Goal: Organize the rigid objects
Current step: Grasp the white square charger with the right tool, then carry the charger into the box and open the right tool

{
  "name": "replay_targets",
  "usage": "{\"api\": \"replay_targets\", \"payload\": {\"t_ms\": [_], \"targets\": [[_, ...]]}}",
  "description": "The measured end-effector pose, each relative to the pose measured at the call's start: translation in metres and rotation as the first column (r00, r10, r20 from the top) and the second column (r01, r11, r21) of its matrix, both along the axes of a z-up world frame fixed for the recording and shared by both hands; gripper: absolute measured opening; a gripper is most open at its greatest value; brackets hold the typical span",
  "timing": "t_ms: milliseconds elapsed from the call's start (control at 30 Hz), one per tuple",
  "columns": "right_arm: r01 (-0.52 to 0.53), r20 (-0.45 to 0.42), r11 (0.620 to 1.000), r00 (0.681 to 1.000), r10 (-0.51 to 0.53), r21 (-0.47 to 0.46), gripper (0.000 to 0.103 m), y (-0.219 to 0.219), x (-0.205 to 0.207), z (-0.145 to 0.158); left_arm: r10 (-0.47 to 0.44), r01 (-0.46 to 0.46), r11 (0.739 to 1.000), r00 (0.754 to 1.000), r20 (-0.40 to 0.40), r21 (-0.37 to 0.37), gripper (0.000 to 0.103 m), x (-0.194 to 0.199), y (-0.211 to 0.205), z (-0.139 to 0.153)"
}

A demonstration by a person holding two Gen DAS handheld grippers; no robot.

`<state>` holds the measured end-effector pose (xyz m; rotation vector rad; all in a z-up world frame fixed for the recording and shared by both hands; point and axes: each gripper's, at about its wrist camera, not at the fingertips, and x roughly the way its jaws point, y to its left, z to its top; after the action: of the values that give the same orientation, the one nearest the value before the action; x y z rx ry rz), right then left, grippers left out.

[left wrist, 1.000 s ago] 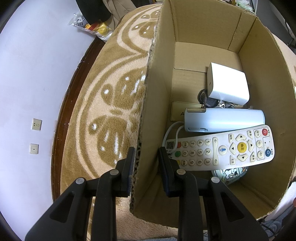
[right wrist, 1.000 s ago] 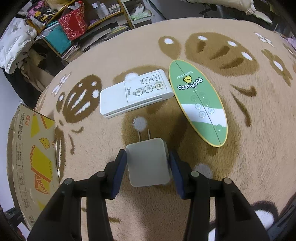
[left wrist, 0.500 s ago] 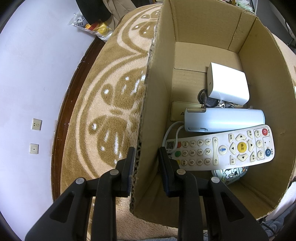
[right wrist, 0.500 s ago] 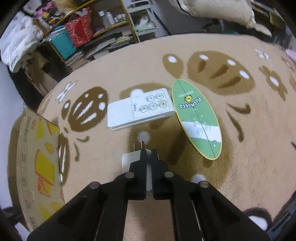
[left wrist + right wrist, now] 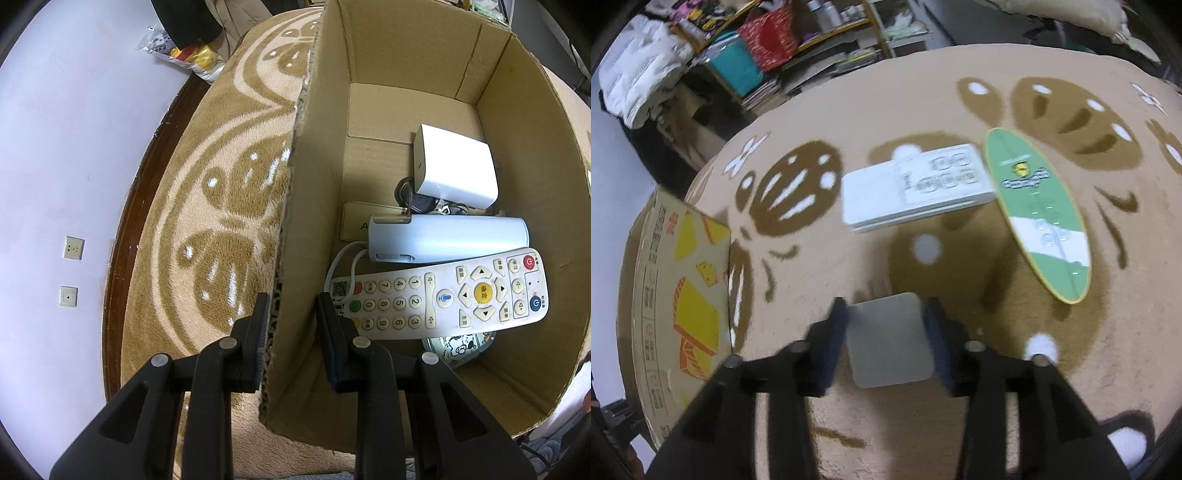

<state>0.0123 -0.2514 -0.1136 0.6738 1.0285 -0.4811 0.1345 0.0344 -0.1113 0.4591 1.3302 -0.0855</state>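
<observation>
My left gripper (image 5: 291,314) straddles the near wall of the cardboard box (image 5: 306,184), its jaws close on both sides of the wall. Inside lie a white remote (image 5: 443,295), a pale blue cylinder device (image 5: 447,238), a white adapter (image 5: 454,170), keys and a cartoon tin. My right gripper (image 5: 888,339) is shut on a white plug adapter (image 5: 886,347), held above the rug. A white remote (image 5: 916,188) and a green oval card (image 5: 1038,210) lie on the rug beyond it.
The box's printed outer side (image 5: 676,302) stands at the left in the right wrist view. Cluttered shelves with bags (image 5: 768,40) line the far edge. A white wall with sockets (image 5: 74,247) lies left of the brown patterned rug (image 5: 221,221).
My right gripper has closed on the plug adapter and lifted it off the rug, with the view blurred by motion. The left gripper has not moved.
</observation>
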Motion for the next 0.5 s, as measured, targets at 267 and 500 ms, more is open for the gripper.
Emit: {"api": "replay_targets", "payload": {"t_ms": [267, 500], "targets": [[-0.048, -0.091, 0.997, 0.995, 0.042, -0.062, 0.050, 0.013, 0.008, -0.012, 0.000, 0.000, 1.000, 1.000, 0.000, -0.001, 0.025, 0.000, 0.000, 0.000], [-0.088, 0.097, 0.985, 0.990, 0.103, -0.146, 0.049, 0.034, 0.009, 0.035, 0.001, -0.001, 1.000, 1.000, -0.001, -0.002, 0.025, 0.001, 0.000, 0.000]]}}
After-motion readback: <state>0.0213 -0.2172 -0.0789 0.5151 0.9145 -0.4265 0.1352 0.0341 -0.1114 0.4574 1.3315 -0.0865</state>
